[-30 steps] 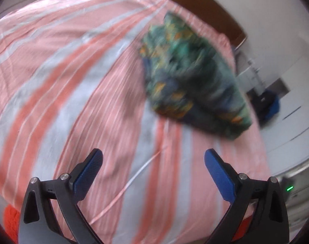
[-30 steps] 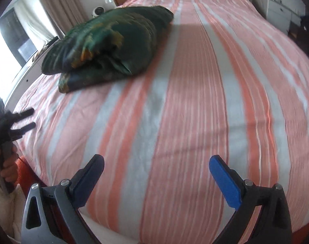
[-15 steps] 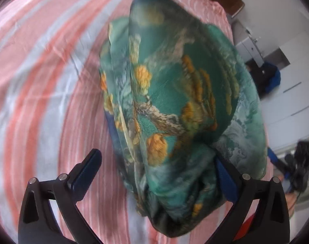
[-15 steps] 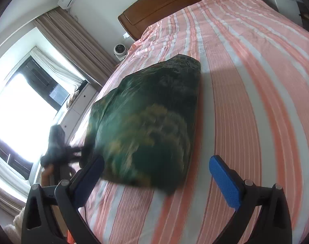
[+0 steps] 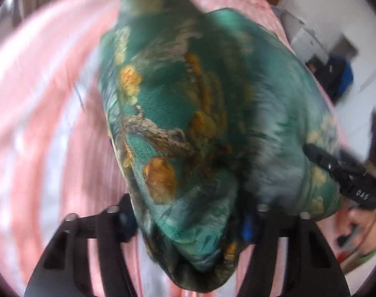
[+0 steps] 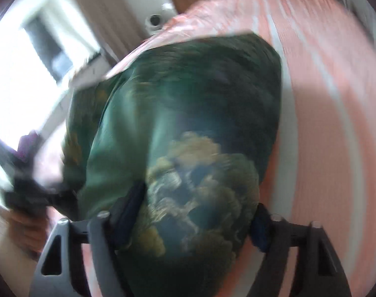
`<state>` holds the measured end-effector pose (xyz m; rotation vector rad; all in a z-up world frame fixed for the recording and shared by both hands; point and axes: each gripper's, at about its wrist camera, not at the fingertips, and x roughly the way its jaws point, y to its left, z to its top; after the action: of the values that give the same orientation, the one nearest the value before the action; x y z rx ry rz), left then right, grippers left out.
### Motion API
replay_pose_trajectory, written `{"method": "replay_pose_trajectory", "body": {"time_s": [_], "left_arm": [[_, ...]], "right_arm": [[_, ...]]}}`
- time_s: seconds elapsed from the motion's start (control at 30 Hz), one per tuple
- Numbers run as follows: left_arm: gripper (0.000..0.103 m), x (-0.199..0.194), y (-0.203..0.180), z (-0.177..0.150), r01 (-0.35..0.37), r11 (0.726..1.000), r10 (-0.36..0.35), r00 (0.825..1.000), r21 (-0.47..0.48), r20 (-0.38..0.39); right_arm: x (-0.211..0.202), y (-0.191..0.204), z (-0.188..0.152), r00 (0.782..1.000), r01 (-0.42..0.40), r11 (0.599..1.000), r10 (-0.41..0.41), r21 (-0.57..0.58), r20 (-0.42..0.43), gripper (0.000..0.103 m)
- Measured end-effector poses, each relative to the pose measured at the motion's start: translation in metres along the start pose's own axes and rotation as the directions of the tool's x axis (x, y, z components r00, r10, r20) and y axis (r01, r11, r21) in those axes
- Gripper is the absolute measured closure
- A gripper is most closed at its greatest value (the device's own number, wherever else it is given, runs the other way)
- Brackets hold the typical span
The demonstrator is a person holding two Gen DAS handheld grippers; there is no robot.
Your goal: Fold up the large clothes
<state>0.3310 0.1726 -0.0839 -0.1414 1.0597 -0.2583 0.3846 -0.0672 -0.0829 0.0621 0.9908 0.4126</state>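
Hand-held gripper [image 5: 188, 219] astride green garment [image 5: 188, 113]

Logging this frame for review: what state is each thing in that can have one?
Green floral garment: bunched in a thick bundle, resting on the bed, between both grippers' fingers.
Left gripper: fingers either side of the bundle; grip unclear.
Right gripper: likewise, blurred.
Striped bedsheet: spread flat.

One green floral-print garment bundle [image 5: 188, 123]; one pink-and-white striped bedsheet [image 5: 39, 99]; two black two-finger grippers, left [image 5: 188, 219], right [image 6: 196, 212].
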Motion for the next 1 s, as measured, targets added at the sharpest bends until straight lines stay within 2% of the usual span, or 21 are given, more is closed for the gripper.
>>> {"method": "replay_pose_trajectory", "body": {"time_s": [0.1,0.2,0.27,0.37,0.43,0.47,0.5,0.53,0.57,0.6,0.63,0.67,0.7,0.73,0.77,0.8,0.87,0.9,0.93,1.0], "left_arm": [[0.048,-0.033,-0.027,-0.02,-0.039,0.996,0.031,0.995,0.086,0.097],[0.048,-0.057,-0.033,-0.023,-0.018,0.997,0.006,0.988,0.076,0.156],[0.048,-0.068,-0.035,-0.015,-0.014,0.997,-0.001,0.979,0.071,0.203],[0.048,-0.083,-0.039,0.011,-0.053,0.995,0.024,0.956,0.09,0.294],[0.039,-0.079,-0.034,0.035,-0.045,0.997,0.024,0.95,0.06,0.312],[0.025,-0.069,-0.025,0.049,-0.04,0.999,0.028,0.952,0.034,0.305],[0.008,-0.061,-0.01,0.056,-0.037,0.999,0.037,0.955,-0.007,0.295],[0.001,-0.048,0.008,0.064,-0.062,0.995,0.083,0.954,-0.079,0.287],[0.0,-0.039,0.023,0.066,-0.1,0.984,0.138,0.949,-0.145,0.283],[0.002,-0.036,0.038,0.058,-0.12,0.973,0.171,0.948,-0.197,0.269],[0.002,-0.037,0.05,0.045,-0.132,0.963,0.191,0.949,-0.235,0.251],[0.002,-0.042,0.056,0.031,-0.142,0.958,0.208,0.943,-0.251,0.258],[0.002,-0.05,0.058,0.014,-0.169,0.954,0.237,0.93,-0.249,0.28],[0.001,-0.059,0.053,-0.005,-0.221,0.949,0.284,0.909,-0.226,0.306],[0.001,-0.07,0.048,-0.024,-0.282,0.94,0.332,0.883,-0.191,0.333],[0.001,-0.077,0.043,-0.035,-0.319,0.933,0.358,0.864,-0.166,0.353],[0.0,-0.094,0.016,-0.062,-0.401,0.909,0.41,0.812,-0.113,0.415],[0.0,-0.104,0.009,-0.066,-0.424,0.9,0.422,0.792,-0.1,0.442],[0.0,-0.117,-0.002,-0.075,-0.448,0.889,0.437,0.764,-0.096,0.474],[0.0,-0.13,-0.031,-0.06,-0.47,0.874,0.463,0.729,-0.123,0.504]], "right_arm": [[-0.025,0.036,-0.008,0.992,0.089,0.988,-0.076,-0.125,0.105,0.036],[-0.057,0.063,-0.015,0.967,0.137,0.971,-0.088,-0.197,0.239,0.036],[-0.072,0.072,-0.012,0.953,0.15,0.967,-0.085,-0.207,0.292,0.037],[-0.08,0.071,0.008,0.941,0.143,0.972,-0.075,-0.187,0.33,0.037],[-0.08,0.062,0.03,0.929,0.123,0.981,-0.061,-0.149,0.365,0.036],[-0.077,0.054,0.041,0.928,0.097,0.988,-0.047,-0.118,0.369,0.035],[-0.068,0.038,0.056,0.937,0.04,0.998,-0.017,-0.058,0.348,0.027],[-0.061,0.023,0.066,0.949,-0.004,1.0,0.002,0.007,0.316,0.016],[-0.049,0.009,0.075,0.958,-0.019,0.997,-0.005,0.081,0.286,0.009],[-0.044,-0.001,0.077,0.96,0.024,0.991,-0.059,0.131,0.274,0.004],[-0.044,-0.005,0.074,0.955,0.088,0.985,-0.126,0.15,0.269,0.004],[-0.046,-0.004,0.069,0.952,0.124,0.982,-0.158,0.142,0.261,0.004],[-0.051,-0.002,0.06,0.951,0.132,0.983,-0.161,0.125,0.263,0.004],[-0.059,0.005,0.046,0.947,0.149,0.985,-0.168,0.089,0.275,0.004],[-0.063,0.011,0.038,0.942,0.171,0.983,-0.182,0.062,0.282,0.004],[-0.072,0.022,0.021,0.932,0.218,0.976,-0.212,0.012,0.295,0.004],[-0.093,0.034,-0.002,0.914,0.272,0.961,-0.243,-0.044,0.326,0.004],[-0.103,0.035,-0.01,0.9,0.294,0.954,-0.255,-0.061,0.353,0.004],[-0.118,0.046,-0.026,0.876,0.323,0.944,-0.268,-0.074,0.402,0.002],[-0.134,0.056,-0.033,0.84,0.365,0.929,-0.298,-0.065,0.453,0.0]]}}
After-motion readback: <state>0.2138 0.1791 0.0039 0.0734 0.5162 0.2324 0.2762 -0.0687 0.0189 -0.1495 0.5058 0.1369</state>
